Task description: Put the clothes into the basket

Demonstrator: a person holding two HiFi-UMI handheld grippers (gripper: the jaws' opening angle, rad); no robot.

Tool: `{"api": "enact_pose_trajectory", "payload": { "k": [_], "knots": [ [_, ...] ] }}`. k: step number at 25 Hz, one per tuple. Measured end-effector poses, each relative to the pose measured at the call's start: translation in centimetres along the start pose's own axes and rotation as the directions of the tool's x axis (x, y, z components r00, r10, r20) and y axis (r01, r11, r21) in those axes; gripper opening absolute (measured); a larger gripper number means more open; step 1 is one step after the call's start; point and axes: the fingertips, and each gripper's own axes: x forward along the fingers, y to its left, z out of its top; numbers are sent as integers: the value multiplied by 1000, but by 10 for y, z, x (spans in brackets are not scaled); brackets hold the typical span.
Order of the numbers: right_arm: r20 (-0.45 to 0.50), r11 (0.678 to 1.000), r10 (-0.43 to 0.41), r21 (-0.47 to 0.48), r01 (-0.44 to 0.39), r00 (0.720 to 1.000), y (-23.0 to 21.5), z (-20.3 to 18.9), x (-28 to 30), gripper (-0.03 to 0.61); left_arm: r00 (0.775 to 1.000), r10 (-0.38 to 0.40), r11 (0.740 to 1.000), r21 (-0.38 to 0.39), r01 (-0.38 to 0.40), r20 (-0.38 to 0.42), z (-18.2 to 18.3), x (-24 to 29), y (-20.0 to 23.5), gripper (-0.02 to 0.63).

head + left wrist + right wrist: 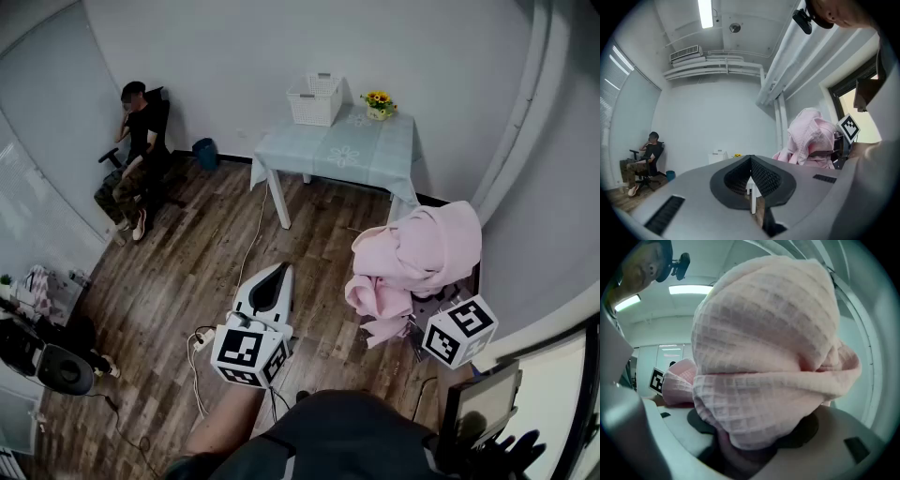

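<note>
A bulky pink waffle-weave garment [422,248] hangs bunched above the wooden floor at the right, with my right gripper [750,451] shut on its thick folds. The cloth fills the right gripper view and hides the fingertips; in the head view only that gripper's marker cube [459,330] shows below the bundle. The white basket [315,98] stands on the far table [375,159], well apart from both grippers. My left gripper [278,272] points toward the table at centre, shut and holding nothing; its pads meet at the tips [751,159]. The pink bundle [811,136] shows to its right.
A pot of yellow flowers [379,103] sits beside the basket on the pale blue tablecloth. A person sits in an office chair [141,155] at the far left, near a blue bin [205,153]. Cables [202,375] trail over the floor. A wall runs close on the right.
</note>
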Motion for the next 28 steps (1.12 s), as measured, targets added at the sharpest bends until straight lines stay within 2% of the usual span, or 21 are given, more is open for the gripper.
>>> {"api": "enact_pose_trajectory", "payload": {
  "k": [8,14,17,21,24,28],
  "knots": [
    [3,1000,-7,-7,7,1000,0,2,-1,336,1000,4,1000,-20,-4,16,4,0,9,9],
    [-3,999,-1,-36,1,1000,0,5,-1,336,1000,-11,1000,16,11,8,3,4,1,9],
    [8,1000,-4,-1,4,1000,2,5,1,336,1000,-11,1000,24,11,3,4,0,4,9],
    [17,999,1,44,-2,1000,8,6,6,336,1000,-19,1000,-6,19,12,4,-8,11,9],
    [20,1000,-2,25,1,1000,18,9,18,336,1000,-15,1000,-11,15,14,3,-14,24,9],
    [-2,1000,-13,6,13,1000,34,10,30,336,999,-33,998,-54,35,32,4,-25,38,9]
  ]
}}
